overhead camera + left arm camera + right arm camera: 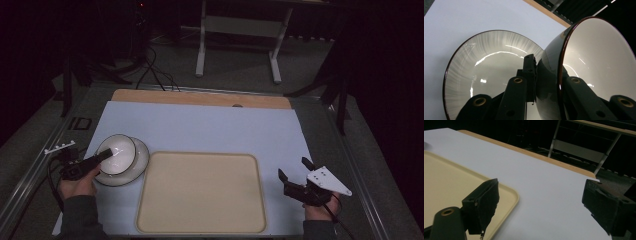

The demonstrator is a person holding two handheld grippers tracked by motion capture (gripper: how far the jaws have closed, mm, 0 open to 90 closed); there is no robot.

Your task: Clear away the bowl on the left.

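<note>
Left gripper [104, 156] clamped on glossy bowl [118, 153] wall at near rim, bowl tilted over streaked round plate [137, 167] by left tabletop [210, 127] edge, right gripper [295, 172] jaws apart, clear of smooth beige tray [200, 192], bare room between.

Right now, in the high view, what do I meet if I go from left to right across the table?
Left tool shut on the bowl's rim → bowl on its plate → beige tray → right tool, open.
</note>
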